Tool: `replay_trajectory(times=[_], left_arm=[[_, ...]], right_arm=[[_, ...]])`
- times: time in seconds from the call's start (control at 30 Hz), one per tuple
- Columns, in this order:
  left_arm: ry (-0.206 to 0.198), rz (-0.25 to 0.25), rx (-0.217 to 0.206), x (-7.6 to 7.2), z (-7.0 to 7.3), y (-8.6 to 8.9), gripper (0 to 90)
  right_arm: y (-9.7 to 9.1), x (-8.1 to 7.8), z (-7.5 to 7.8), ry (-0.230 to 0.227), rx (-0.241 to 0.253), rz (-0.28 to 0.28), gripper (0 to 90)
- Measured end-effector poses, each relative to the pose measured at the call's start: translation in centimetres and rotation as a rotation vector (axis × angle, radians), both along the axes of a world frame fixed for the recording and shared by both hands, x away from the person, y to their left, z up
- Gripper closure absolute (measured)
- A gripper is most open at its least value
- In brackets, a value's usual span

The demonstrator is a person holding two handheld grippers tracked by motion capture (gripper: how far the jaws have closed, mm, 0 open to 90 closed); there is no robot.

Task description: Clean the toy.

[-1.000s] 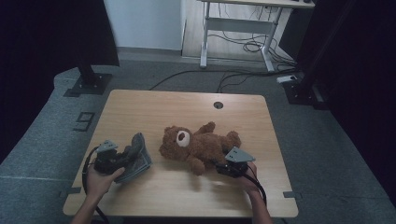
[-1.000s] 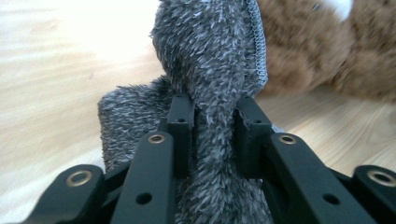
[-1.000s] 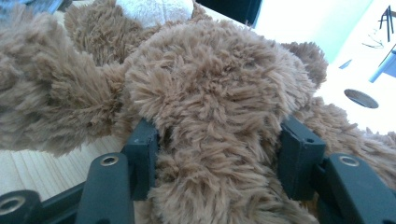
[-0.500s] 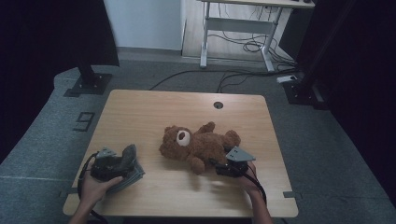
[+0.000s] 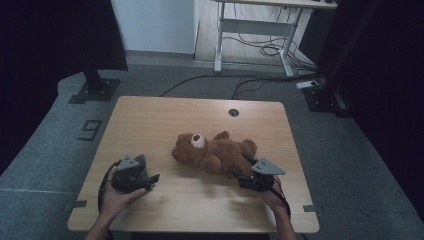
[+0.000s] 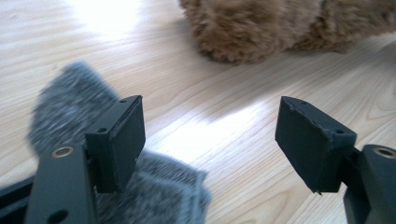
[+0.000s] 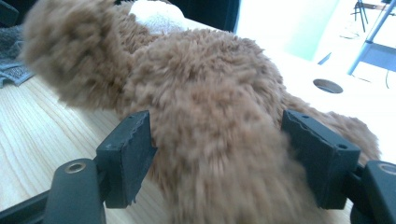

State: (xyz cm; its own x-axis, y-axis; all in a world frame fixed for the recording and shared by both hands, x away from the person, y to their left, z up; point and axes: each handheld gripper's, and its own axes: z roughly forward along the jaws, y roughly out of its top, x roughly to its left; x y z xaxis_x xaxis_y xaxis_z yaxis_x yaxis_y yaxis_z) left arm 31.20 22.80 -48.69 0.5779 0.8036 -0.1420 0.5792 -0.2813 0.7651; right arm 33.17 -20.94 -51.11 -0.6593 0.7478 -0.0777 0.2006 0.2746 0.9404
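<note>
Wooden table (image 5: 150, 120) on grey carpet, dim room, metal desk frame behind.

Left gripper (image 6: 210, 140): jaws spread wide, having just been opening, nothing between the pads, bare wood in the gap. Grey cloth (image 6: 70, 107) lies under and beside its left jaw, released, flat on the table, slightly blurred. In the high view this gripper (image 5: 150, 179) sits in the person's left hand (image 5: 117, 197) near the front left edge; the cloth cannot be made out under it there. Ahead of the jaws, well apart, is the brown fur of the teddy bear (image 6: 261, 28).

Right gripper (image 7: 217, 140): jaws have been opening, now partly spread, with a fuzzy bear limb between them. Left pad touches the fur; whether the right pad presses cannot be told, fur blurred. In the high view the gripper (image 5: 240, 176) meets the bear (image 5: 215, 152) at its lower end, right hand (image 5: 272, 195) behind it.

Bear lies on its back mid-table, head toward the left gripper, white muzzle up. Cable hole (image 5: 233, 112) beyond the bear.
</note>
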Motion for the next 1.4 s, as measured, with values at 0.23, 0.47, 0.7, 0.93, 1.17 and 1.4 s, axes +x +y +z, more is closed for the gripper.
replay_trajectory(times=[0.23,0.47,0.7,0.93,1.17,1.4], left_arm=[[-0.046,-0.062,-0.04,0.8,0.4,-2.3,25.1],[-0.1,-0.131,-0.04,0.7,0.4,-4.2,26.5],[-0.159,-0.178,-0.001,-1.1,0.4,-5.2,26.3],[-0.153,-0.16,-0.002,-1.7,0.3,-4.5,26.4],[-0.147,-0.134,0.022,-2.8,-0.6,-3.9,26.8],[-0.121,-0.134,0.049,-3.7,-1.6,-4.0,26.5]], right_arm=[[-1.9,-0.8,0.4,-0.007,0.053,-0.034,26.1],[-2.6,-2.2,1.0,-0.01,0.088,-0.017,25.8],[-3.3,-4.0,0.6,0.01,0.13,-0.022,25.7],[-3.2,-5.6,-0.1,0.04,0.12,-0.014,25.6],[-3.9,-7.4,-1.9,0.085,0.106,-0.015,24.9],[-4.1,-8.0,-3.8,0.15,0.081,-0.019,24.7]])
